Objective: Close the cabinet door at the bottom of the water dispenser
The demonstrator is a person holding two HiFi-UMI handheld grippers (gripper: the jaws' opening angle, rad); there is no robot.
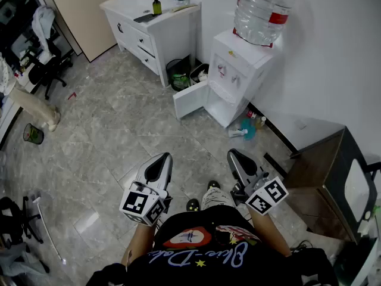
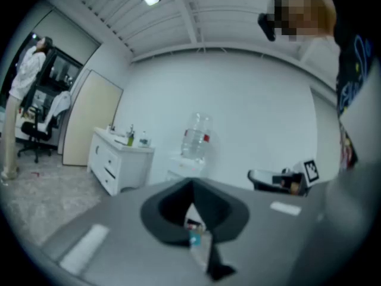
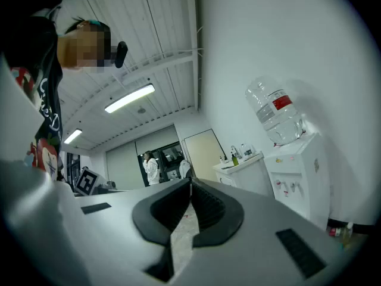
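The white water dispenser (image 1: 238,76) stands against the far wall with a big clear bottle (image 1: 262,8) on top. Its bottom cabinet door (image 1: 191,99) hangs open, swung out to the left. Both grippers are held low and near the person's body, well short of the dispenser. My left gripper (image 1: 164,158) and my right gripper (image 1: 234,154) are shut with nothing between the jaws. The left gripper view shows its jaws meeting (image 2: 191,183), with the dispenser (image 2: 184,168) far beyond. The right gripper view shows shut jaws (image 3: 190,182) and the dispenser (image 3: 297,174) to the right.
A white drawer unit (image 1: 149,31) with bottles on top stands left of the dispenser, with a black bin (image 1: 178,73) between them. Cleaning bottles (image 1: 244,130) lie on the floor by the dispenser's right foot. A dark wooden cabinet (image 1: 321,165) is at right. Office chairs (image 1: 47,67) stand far left.
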